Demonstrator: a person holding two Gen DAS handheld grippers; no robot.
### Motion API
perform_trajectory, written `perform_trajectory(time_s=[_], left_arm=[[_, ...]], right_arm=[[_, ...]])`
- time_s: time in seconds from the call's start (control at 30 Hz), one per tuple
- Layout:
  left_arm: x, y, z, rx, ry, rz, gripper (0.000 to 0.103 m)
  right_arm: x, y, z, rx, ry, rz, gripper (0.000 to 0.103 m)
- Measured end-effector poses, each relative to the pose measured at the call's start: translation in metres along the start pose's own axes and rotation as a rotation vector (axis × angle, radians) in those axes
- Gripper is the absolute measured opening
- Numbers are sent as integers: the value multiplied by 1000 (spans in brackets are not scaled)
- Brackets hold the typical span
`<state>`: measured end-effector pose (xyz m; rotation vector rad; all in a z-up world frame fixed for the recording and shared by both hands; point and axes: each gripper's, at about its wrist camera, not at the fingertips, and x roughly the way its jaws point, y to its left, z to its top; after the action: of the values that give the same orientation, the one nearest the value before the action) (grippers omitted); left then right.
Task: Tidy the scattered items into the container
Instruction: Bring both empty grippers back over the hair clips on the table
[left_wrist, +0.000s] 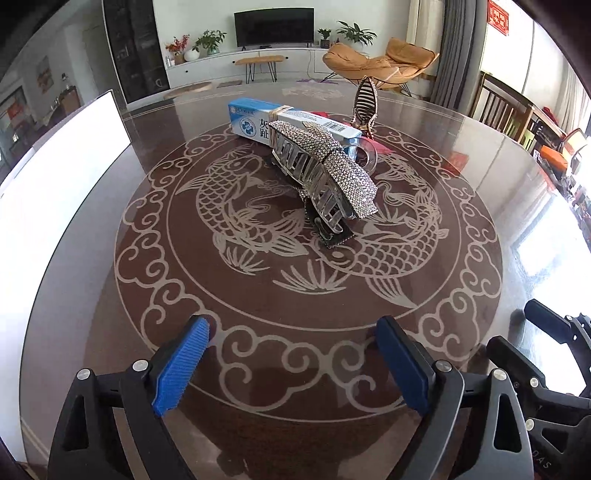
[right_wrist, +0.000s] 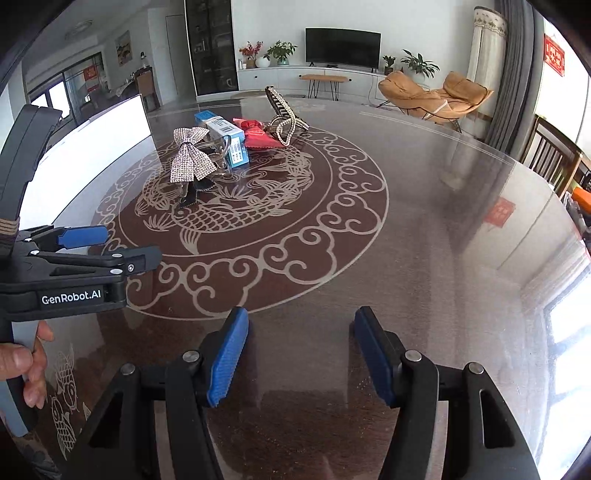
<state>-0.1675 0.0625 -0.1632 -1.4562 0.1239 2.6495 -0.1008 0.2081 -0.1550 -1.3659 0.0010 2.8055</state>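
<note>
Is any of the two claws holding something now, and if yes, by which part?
Nothing is held. The left claw and the right claw both stand open over the table, with only bare tabletop between their pads.

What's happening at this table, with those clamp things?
A person holds a two-finger gripper in each hand over a round glass-topped table with a carved fish pattern. Both the left gripper and the right gripper are open and empty. A rhinestone bow hair claw, a blue-and-white box, a red packet and a pearl hair claw lie untouched mid-table.
</note>
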Motion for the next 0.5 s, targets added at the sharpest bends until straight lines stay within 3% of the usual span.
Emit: perform_trajectory(time_s=[0.07, 0.5], left_arm=[[3, 3, 0, -42, -10, 8, 103], [3, 4, 0, -39, -40, 4, 103]], right_arm=[[2, 2, 0, 10, 1, 2, 64], [2, 6, -3, 6, 3, 1, 66]])
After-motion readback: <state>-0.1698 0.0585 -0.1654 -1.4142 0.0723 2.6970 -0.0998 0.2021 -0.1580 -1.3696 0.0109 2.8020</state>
